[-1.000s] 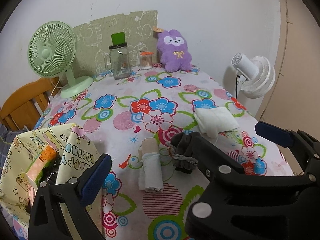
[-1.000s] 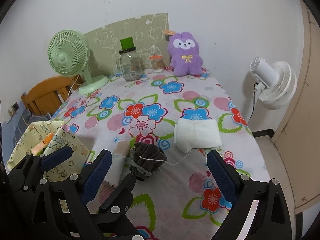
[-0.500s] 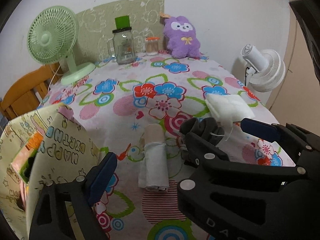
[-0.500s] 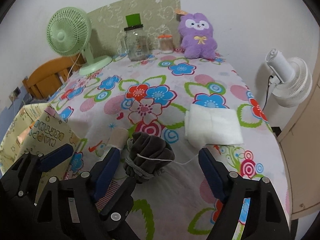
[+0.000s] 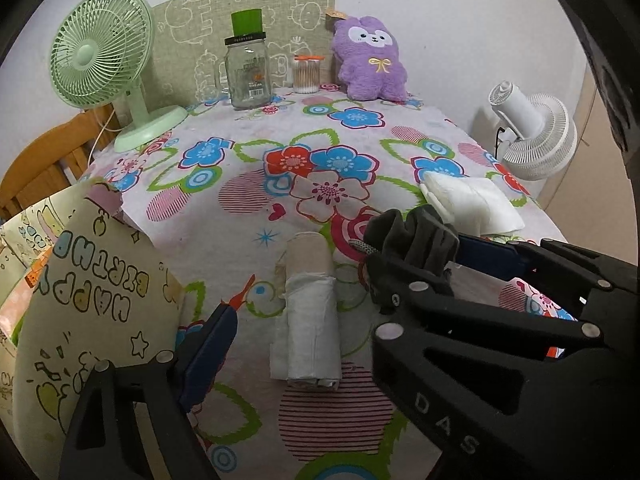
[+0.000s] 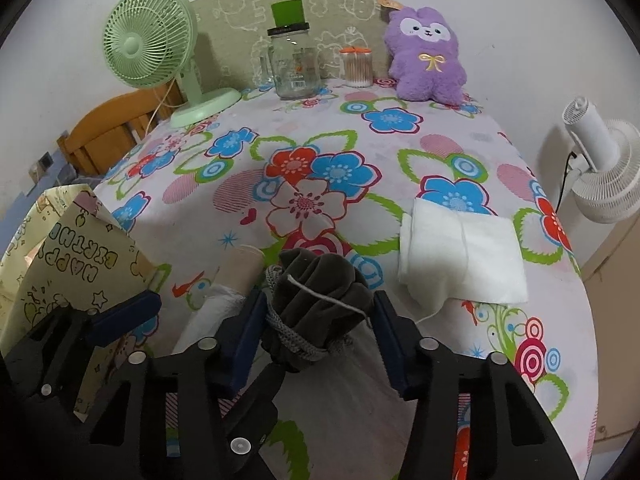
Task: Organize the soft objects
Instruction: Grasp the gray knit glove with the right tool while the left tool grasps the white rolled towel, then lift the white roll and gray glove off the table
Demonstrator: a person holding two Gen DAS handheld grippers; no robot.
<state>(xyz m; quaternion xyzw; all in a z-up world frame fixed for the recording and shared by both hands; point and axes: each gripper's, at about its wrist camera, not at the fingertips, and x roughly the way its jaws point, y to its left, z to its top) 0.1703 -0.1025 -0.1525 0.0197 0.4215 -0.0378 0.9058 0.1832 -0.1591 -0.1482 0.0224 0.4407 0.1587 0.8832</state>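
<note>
The right gripper (image 6: 320,320) straddles the grey bundle (image 6: 320,300), blue pads at either side of it; whether they press the cloth yet I cannot tell, but the jaws look narrowed around it without a firm clamp. The bundle sits on the flowered table (image 6: 360,152), tied with a grey cord, a thin white thread trailing across it toward the white cloth (image 6: 460,256) just to the right.

From the left wrist view, the left gripper (image 5: 320,280) hangs with its jaws wide apart, empty, over the rolled cloth (image 5: 310,320), which lies lengthwise just left of the bundle. The gift bag (image 5: 88,300) stands open at the near-left table edge, something orange and pink showing inside, though what exactly is hard to say.

Progress, as I read it: early going. Three soft pieces lie out on the table, bundle, roll and white cloth, and none is in the bag that I can confirm. The purple plush (image 6: 426,56) sits at the far edge against the wall, untouched. The bundle looks first in line for lifting; roll and white cloth remain after it.
</note>
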